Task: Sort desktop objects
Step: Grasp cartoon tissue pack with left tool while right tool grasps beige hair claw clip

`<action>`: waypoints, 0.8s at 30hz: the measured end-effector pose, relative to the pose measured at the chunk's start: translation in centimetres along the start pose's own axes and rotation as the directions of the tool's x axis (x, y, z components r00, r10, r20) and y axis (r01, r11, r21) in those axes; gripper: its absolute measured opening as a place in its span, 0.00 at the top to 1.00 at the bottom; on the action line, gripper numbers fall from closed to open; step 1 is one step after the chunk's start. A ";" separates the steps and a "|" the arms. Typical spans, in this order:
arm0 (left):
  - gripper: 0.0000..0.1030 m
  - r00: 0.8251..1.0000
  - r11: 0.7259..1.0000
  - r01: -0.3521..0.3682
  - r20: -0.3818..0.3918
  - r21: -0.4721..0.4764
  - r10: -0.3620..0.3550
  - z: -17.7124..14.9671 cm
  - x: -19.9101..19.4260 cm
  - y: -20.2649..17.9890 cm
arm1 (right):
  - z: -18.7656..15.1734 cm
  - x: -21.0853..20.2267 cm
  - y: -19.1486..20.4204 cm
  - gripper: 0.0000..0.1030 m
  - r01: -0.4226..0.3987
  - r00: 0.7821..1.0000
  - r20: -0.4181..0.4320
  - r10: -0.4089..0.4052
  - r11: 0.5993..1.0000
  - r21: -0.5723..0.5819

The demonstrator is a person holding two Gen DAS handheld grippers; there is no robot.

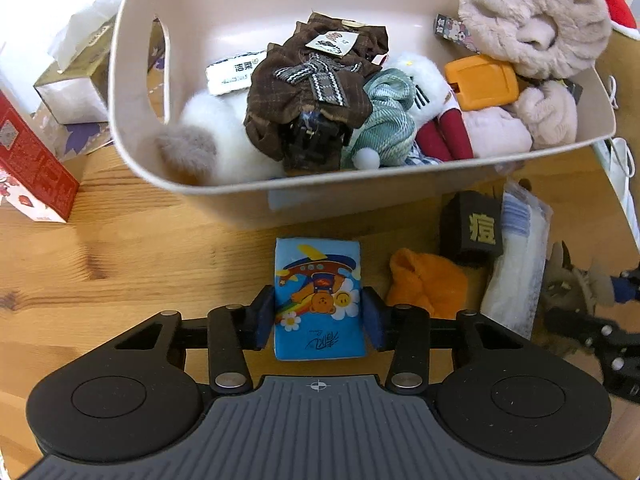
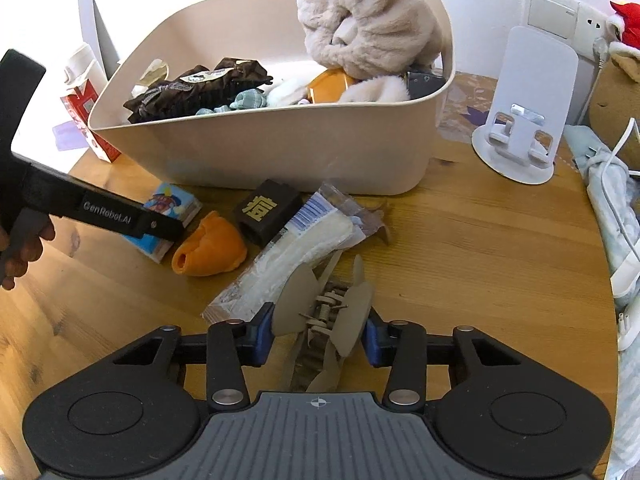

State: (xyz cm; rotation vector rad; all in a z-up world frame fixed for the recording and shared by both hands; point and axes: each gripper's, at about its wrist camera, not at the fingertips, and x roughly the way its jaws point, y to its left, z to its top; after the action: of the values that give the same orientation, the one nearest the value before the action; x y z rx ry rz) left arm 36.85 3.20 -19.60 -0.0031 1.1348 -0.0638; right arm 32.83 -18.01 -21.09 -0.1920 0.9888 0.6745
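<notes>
My left gripper's (image 1: pixel 319 317) fingers pinch the soft, light tissue pack (image 1: pixel 319 299) across its sides, while my right gripper (image 2: pixel 318 334) clamps the brittle hair claw (image 2: pixel 320 312).

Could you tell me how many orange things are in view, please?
2. An orange cloth piece lies on the table beside the blue tissue pack. An orange plastic case sits in the bin under the beige plush. More may be buried in the bin.

My left gripper (image 1: pixel 319 316): black linkage arms, silver rivets, dark-blue pads on fingers (image 1: pixel 262 317), grey ribbed housing with crosshair mark. My right gripper (image 2: pixel 318 334): same build. White "GenRobot.AI" lettering on left gripper's black side.
</notes>
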 end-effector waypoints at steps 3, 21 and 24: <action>0.56 1.000 1.000 0.006 0.004 -0.004 -0.006 -0.6 -0.6 0.4 | 0.0 -0.6 -0.1 0.61 0.001 1.000 0.013 -0.001 1.000 -0.001; 0.56 0.997 1.000 -0.026 0.076 0.016 0.024 -3.0 -5.8 0.1 | -1.1 -5.6 -0.5 0.61 -0.009 0.996 0.089 0.010 1.000 -0.010; 0.56 0.995 1.000 -0.026 0.092 0.018 0.024 -3.2 -6.6 0.0 | -1.3 -6.8 -0.7 0.61 -0.011 0.995 0.103 0.012 1.000 -0.011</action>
State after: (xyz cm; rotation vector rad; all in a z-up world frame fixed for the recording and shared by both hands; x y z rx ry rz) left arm 31.22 3.64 -14.96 0.0245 1.0418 -0.0517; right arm 29.87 -22.08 -16.35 -0.1588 0.8878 0.6935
